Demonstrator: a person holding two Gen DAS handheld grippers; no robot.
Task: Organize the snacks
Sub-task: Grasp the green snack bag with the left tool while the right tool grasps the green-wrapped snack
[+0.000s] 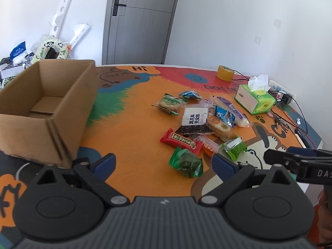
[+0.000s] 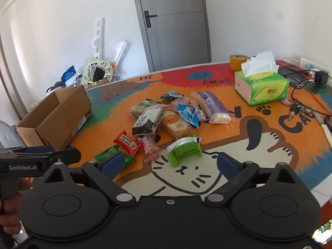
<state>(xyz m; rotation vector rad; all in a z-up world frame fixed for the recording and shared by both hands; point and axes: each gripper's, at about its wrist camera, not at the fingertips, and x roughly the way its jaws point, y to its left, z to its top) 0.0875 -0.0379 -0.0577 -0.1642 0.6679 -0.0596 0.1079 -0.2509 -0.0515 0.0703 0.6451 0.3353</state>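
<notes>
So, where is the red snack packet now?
The red packet lies on the mat at the pile's near left edge, between the dark green packet and the black-and-white packet.

Wide-open right hand-held gripper [image 2: 168,165] hovers before scattered snacks [image 2: 166,120] on table [image 2: 269,166].

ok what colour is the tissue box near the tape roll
Bright green with a white side panel; white tissues poke out of the top. The right wrist view shows it best.
</notes>
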